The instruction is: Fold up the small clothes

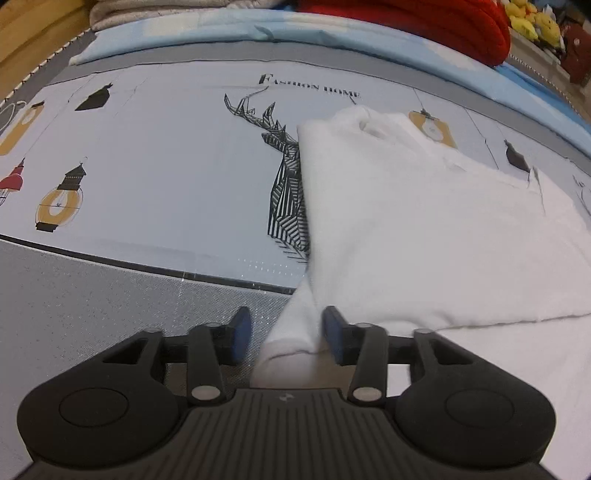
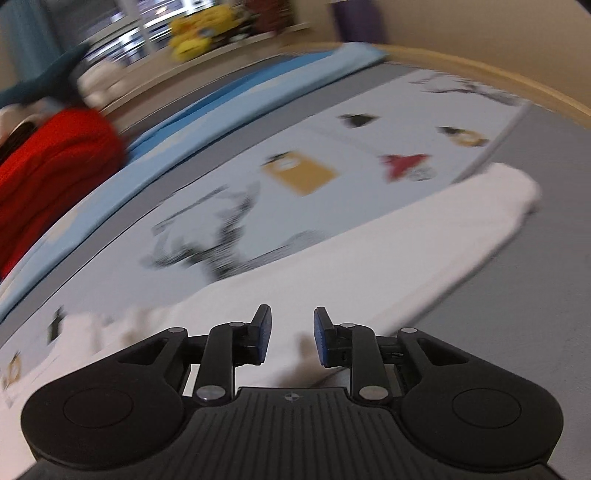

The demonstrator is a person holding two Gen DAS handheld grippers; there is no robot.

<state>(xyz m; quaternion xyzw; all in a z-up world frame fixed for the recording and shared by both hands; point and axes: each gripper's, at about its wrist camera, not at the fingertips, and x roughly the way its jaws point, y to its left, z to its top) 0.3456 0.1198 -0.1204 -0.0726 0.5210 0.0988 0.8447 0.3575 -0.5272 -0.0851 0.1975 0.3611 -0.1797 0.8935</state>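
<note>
A white garment [image 1: 406, 229] lies folded on the printed bed cover [image 1: 147, 166], its long edge running toward me in the left wrist view. A narrow corner of it rises between the blue pads of my left gripper [image 1: 286, 332]. The jaws stand apart, with a gap on the left side, so the cloth is not pinched. In the blurred right wrist view the same garment [image 2: 369, 258] stretches away to the right. My right gripper [image 2: 291, 334] hovers over its near part, jaws apart, with nothing clamped between them.
A red knitted item [image 1: 424, 26] and a light blue folded sheet [image 1: 184, 40] lie along the far side of the bed. Yellow plush toys [image 1: 532, 22] sit beyond on a shelf. A wooden bed edge [image 2: 517, 88] curves at the right.
</note>
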